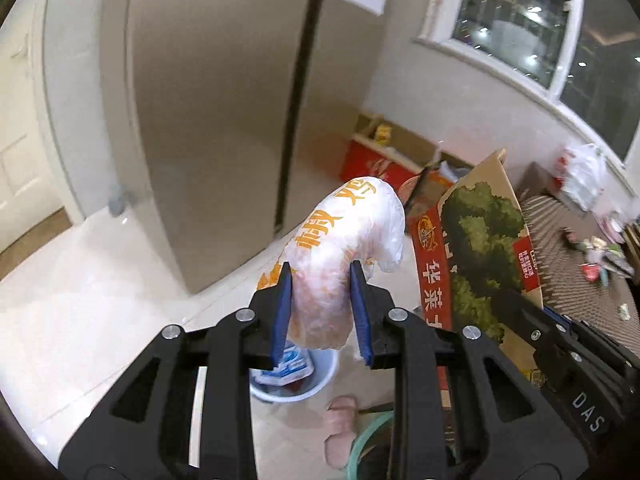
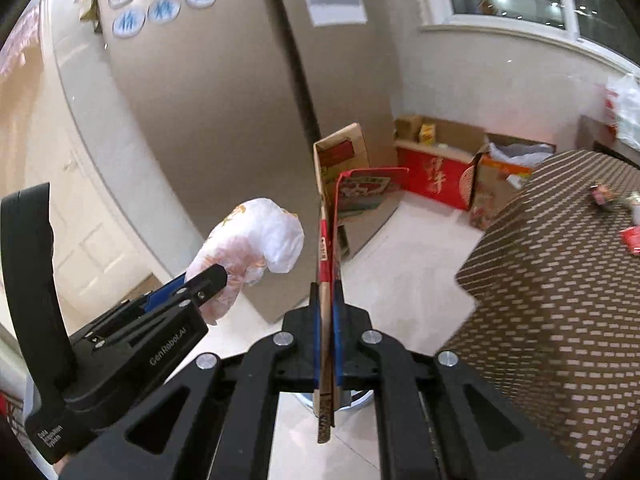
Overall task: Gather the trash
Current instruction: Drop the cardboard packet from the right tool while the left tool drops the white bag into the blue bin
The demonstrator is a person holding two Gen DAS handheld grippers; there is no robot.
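My left gripper (image 1: 322, 276) is shut on a crumpled white plastic bag with orange characters (image 1: 344, 248), held above a pale blue bin (image 1: 304, 384) that holds wrappers. The bag also shows in the right wrist view (image 2: 248, 248), with the left gripper (image 2: 208, 280) at lower left. My right gripper (image 2: 328, 292) is shut on a flattened cardboard box (image 2: 332, 216), held upright and edge-on. In the left wrist view the same box (image 1: 484, 248) shows its green and red printed face at the right, with the right gripper (image 1: 560, 332) below it.
A beige fridge (image 1: 224, 120) stands behind. Red and brown cartons (image 2: 436, 176) sit on the floor by the wall under a window. A table with a brown patterned cloth (image 2: 560, 300) at right carries small litter (image 2: 604, 196). Pink slippers (image 1: 340, 428) lie below the bin.
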